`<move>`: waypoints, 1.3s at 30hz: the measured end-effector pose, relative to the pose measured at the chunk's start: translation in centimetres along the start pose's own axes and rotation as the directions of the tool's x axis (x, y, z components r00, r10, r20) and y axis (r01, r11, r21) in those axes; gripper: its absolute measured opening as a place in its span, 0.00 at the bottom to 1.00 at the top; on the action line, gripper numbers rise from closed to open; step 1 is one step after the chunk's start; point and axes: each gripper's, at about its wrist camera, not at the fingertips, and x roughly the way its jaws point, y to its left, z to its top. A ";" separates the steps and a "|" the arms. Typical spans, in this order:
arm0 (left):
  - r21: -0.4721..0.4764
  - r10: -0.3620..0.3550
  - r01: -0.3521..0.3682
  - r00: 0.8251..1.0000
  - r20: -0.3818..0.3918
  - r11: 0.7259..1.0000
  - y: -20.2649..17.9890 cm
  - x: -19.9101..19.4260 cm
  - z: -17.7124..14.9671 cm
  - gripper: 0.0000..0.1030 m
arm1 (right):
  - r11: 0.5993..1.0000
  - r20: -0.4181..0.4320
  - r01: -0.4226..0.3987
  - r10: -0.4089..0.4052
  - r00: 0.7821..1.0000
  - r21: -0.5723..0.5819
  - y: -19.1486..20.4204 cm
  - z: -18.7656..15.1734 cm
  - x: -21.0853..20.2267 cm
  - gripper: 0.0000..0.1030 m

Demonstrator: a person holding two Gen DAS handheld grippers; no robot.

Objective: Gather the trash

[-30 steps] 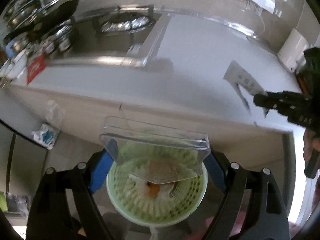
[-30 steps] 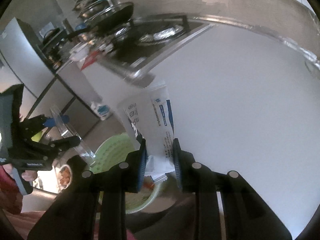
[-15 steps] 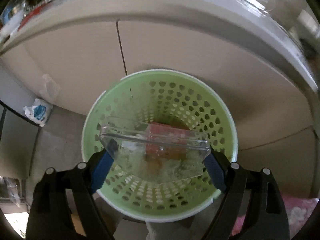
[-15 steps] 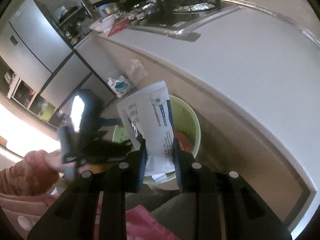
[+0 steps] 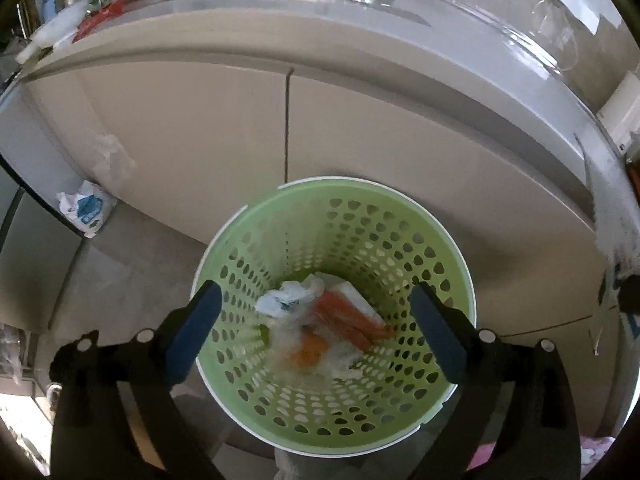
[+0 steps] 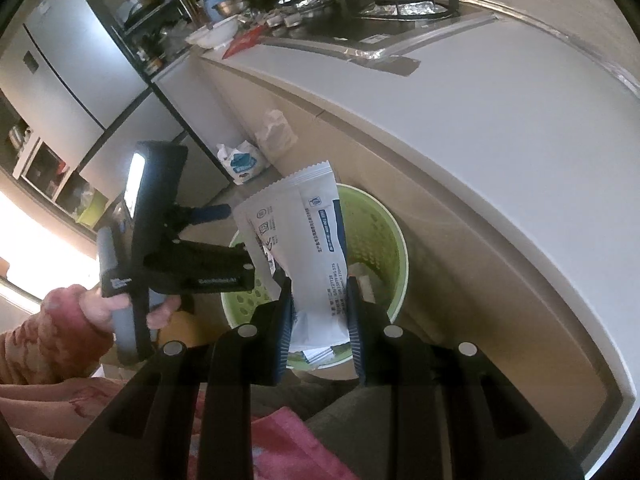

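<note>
Left claw (image 5: 316, 336): jaws spread wide and opening, nothing between the pads; poised directly above the bin. In the right wrist view the same tool shows beside the bin, gripped by the person's left hand (image 6: 116, 308) in a patterned sleeve.

Right claw (image 6: 319, 320): pads pressed onto the lower part of a white wrapper (image 6: 304, 240) with blue print; the wrapper stands up and forward from the pads, its zigzag top edge furthest from the claw. It hangs over the near rim of the bin, not yet inside it.

Bin (image 5: 460, 280): round, pale green, perforated wall, standing on the floor against the cabinet front below the counter.

Contents of bin, seen from the left wrist view: crumpled white paper (image 5: 292, 298), an orange-red packet (image 5: 348, 320), a white flat piece under it, something orange at the bottom. A hazy patch over the middle may be clear plastic; cannot tell.

Outside the bin: a small white and blue bag (image 5: 86, 208) on the floor to the bin's left, by the cabinet corner, with a crumpled clear bag just above it. Whether these count as trash to gather cannot be told.

Counter (image 6: 500, 120): above and behind the bin; the stretch nearest the bin shows bare, with a stove, pans and bowls at its far end.

Progress, as judged: several items already binned; the left claw's share looks delivered; the wrapper remains to be dropped; the floor bags possibly remain.
</note>
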 end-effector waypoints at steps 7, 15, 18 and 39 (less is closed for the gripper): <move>-0.071 0.046 -0.040 0.996 0.077 0.997 2.0 -5.1 -0.4 0.92 | 0.999 -0.037 0.016 -0.017 0.999 -0.028 -0.4 0.5 3.1 0.25; -0.138 0.137 -0.123 0.985 0.101 0.983 3.7 -8.5 -2.1 0.92 | 0.994 -0.163 0.004 -0.021 0.986 -0.107 1.1 0.4 11.7 0.25; -0.139 0.173 -0.161 0.982 0.079 0.977 3.8 -8.3 -2.6 0.92 | 0.991 -0.213 0.011 -0.040 0.976 -0.136 1.7 -0.3 14.5 0.30; -0.117 0.219 -0.204 0.966 0.139 0.972 0.7 -11.4 -1.1 0.92 | 0.986 -0.048 0.131 -0.137 0.989 -0.100 1.0 0.6 4.0 0.98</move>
